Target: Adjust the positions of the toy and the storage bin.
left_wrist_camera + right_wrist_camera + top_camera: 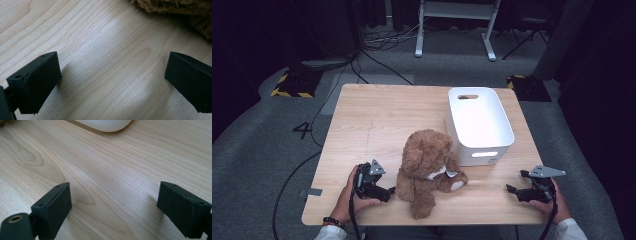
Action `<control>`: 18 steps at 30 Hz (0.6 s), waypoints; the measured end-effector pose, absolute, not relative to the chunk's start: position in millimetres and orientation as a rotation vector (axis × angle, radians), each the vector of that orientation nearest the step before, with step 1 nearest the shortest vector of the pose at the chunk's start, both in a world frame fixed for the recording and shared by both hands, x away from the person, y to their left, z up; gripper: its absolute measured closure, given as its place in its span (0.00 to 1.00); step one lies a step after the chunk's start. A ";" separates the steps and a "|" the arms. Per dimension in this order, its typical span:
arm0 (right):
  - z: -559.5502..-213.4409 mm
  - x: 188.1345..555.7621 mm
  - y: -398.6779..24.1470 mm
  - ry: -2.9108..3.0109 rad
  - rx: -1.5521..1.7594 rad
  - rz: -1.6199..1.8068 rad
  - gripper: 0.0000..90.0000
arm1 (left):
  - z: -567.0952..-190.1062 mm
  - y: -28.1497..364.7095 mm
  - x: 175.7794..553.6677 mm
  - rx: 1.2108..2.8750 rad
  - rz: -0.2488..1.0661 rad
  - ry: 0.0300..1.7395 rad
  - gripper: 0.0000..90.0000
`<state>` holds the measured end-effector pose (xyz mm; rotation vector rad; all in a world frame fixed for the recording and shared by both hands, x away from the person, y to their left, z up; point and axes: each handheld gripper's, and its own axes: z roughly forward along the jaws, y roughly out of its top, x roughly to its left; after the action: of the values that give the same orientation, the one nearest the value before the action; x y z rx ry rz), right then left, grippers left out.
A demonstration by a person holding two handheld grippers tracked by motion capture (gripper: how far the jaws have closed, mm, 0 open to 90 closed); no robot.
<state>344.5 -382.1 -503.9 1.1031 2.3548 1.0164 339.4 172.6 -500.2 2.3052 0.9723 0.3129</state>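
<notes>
We rest our left gripper (384,191) low at the lower left of the high view, its black jaws standing wide apart with nothing but bare wood between them; in the left gripper view the fingertips (35,82) frame empty grain, and brown fur fills the upper right corner. Our right gripper (514,189) sits at the lower right, likewise spread open and empty, aimed leftward across the light wooden table (377,120). We judge both are parked flanking the toy so that either can close in on it from its own side.

Between them, near the bottom centre of the high view, the fluffy brown plush teddy bear (428,167) sits upright but slumped, its back toward the left gripper and its head bowed. Its long axis runs from the head at the top down to the legs at the table's near edge, tipped slightly. Just right of and behind it, seemingly touching, stands the white plastic rectangular bin (479,125), open and empty, a likely destination.
</notes>
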 end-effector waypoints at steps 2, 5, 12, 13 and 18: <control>-503.9 344.5 -382.2 2.355 1.103 1.016 0.13 | -499.5 172.9 339.8 2.313 0.308 0.959 0.04; -503.9 344.6 -382.2 2.355 1.103 1.016 0.13 | -497.4 173.3 337.1 2.293 0.308 0.946 0.14; -503.9 344.5 -382.2 2.354 1.103 1.016 0.13 | -494.5 175.3 335.4 2.307 0.322 0.941 0.20; -503.9 344.5 -382.1 2.354 1.104 1.016 0.13 | -493.1 176.9 335.3 2.300 0.317 0.941 0.20; -504.0 344.1 -382.2 2.351 1.108 1.017 0.13 | -483.8 181.9 333.0 2.250 0.312 0.924 0.19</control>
<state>344.1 -382.2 -504.0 1.1078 2.3510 1.0175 333.0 181.9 -483.8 2.2496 0.9244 0.3125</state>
